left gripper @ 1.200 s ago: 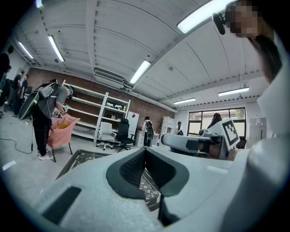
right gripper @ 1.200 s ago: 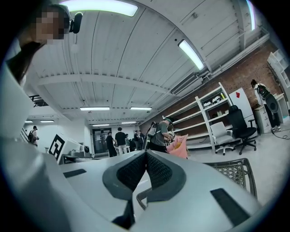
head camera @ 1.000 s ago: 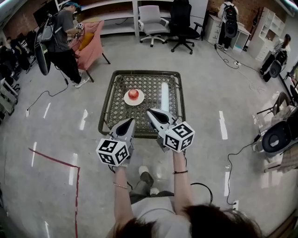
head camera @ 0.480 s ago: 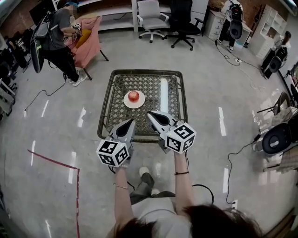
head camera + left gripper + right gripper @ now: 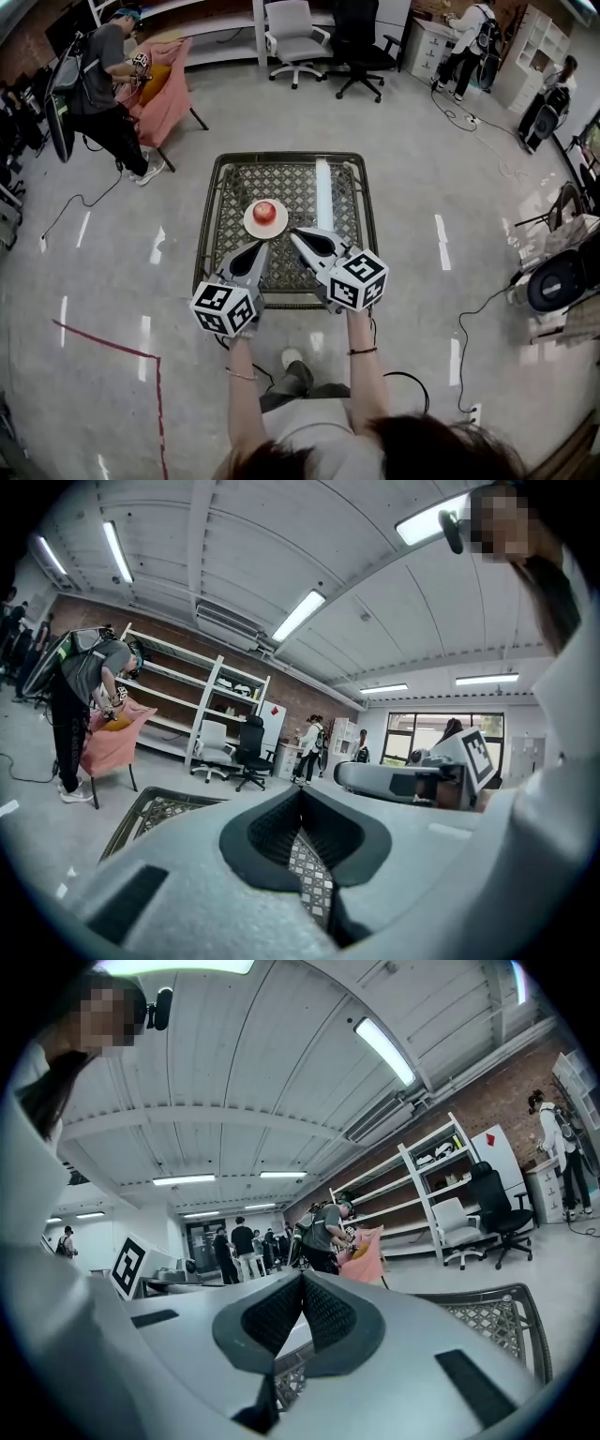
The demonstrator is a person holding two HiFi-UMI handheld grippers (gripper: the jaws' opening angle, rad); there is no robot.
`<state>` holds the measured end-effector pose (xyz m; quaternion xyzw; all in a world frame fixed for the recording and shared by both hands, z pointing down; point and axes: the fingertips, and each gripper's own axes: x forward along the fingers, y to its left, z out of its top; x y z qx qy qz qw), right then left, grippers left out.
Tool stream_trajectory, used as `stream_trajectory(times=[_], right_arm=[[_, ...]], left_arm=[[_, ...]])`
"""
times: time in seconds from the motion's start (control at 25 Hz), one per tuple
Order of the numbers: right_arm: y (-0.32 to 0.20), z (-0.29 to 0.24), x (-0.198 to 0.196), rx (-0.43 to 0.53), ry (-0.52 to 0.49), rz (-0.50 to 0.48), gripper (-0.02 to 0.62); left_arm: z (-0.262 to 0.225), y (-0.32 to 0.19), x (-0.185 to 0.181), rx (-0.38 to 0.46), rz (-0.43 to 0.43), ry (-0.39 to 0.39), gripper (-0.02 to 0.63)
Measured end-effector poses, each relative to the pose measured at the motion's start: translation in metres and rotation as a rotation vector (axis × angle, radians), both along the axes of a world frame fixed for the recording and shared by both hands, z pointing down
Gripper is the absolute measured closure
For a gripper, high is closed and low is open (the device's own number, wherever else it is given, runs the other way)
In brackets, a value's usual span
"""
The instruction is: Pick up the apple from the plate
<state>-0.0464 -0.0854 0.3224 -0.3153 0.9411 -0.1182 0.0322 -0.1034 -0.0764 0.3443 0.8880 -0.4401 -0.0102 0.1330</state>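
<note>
A red apple (image 5: 265,211) sits on a small white plate (image 5: 249,225) in the middle of a low metal lattice table (image 5: 211,225). My left gripper (image 5: 256,246) hangs over the table's near half, its shut tip just short of the plate's near rim. My right gripper (image 5: 295,232) is also shut, its tip just right of the plate. Neither holds anything. In the left gripper view the jaws (image 5: 300,789) meet over the lattice, and the right gripper view shows its jaws (image 5: 302,1276) closed too. The apple is hidden in both gripper views.
A long white strip (image 5: 323,192) lies on the table right of the plate. A pink chair (image 5: 164,94) with a person (image 5: 94,84) beside it stands far left. Office chairs (image 5: 291,37) stand behind. Cables (image 5: 469,319) and red tape (image 5: 112,342) mark the floor.
Both grippers have moved forward over the table toward the plate. The table and apple sit nearer and lower in the head view.
</note>
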Motion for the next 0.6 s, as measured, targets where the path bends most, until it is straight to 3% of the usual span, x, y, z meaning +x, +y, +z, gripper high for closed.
stream_trajectory(times=[0.2, 0.6], right_arm=[[-0.020, 0.011, -0.010, -0.016, -0.004, 0.001, 0.586], [-0.064, 0.008, 0.008, -0.041, 0.003, -0.024, 0.586]], left_arm=[[0.001, -0.030, -0.006, 0.006, 0.000, -0.004, 0.595], [0.003, -0.068, 0.010, -0.019, -0.017, -0.007, 0.595]])
